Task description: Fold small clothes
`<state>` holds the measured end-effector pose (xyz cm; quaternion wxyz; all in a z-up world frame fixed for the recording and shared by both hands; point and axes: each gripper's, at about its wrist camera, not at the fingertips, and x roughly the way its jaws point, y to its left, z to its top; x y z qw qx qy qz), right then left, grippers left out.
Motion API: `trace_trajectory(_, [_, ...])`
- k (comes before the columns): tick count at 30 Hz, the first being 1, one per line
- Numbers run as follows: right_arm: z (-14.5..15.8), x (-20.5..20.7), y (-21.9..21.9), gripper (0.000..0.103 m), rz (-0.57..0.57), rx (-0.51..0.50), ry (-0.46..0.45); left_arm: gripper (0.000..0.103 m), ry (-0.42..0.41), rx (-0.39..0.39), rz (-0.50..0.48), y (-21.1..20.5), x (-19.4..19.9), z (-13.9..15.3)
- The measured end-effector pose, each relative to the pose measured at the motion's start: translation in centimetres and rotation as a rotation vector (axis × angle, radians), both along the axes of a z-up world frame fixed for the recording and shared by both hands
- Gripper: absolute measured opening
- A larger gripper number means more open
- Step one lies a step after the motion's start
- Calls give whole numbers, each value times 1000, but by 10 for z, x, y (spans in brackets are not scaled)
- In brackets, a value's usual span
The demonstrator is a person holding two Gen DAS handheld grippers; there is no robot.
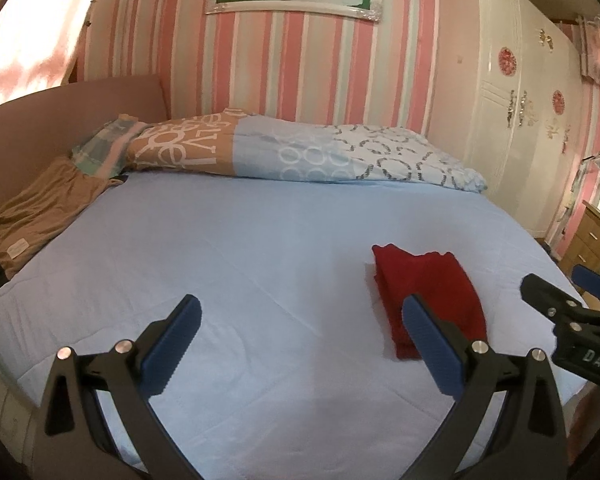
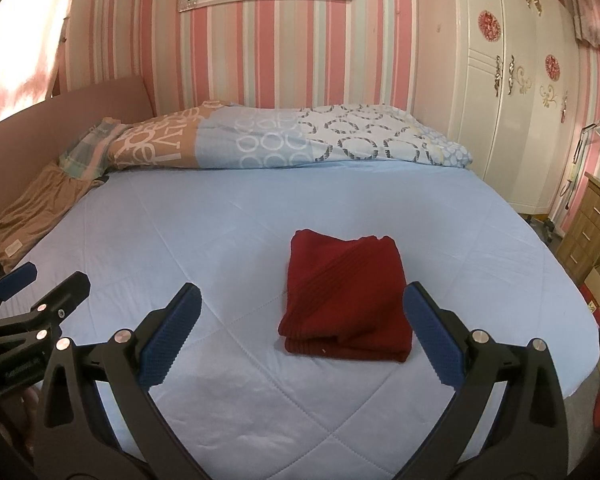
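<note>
A dark red garment lies folded into a thick rectangle on the light blue bed sheet. My right gripper hovers open just in front of it, fingers spread wide with nothing between them. In the left wrist view the same red garment sits to the right, partly behind my right-hand blue pad. My left gripper is open over bare sheet, left of the garment. Each gripper shows in the other's view: the right gripper at the right edge, the left gripper at the left edge.
A rolled patterned duvet lies across the far side of the bed. A brown pillow and a headboard are at the left. A white wardrobe and a wooden drawer unit stand to the right.
</note>
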<state>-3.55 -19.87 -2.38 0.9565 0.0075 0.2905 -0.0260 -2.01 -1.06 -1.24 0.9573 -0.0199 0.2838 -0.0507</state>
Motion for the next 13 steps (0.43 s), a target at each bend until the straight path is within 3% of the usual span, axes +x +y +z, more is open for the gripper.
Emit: trace_trajectory(13, [1, -1, -3, 100, 1, 4, 4, 101, 2, 23, -33, -7, -3, 1])
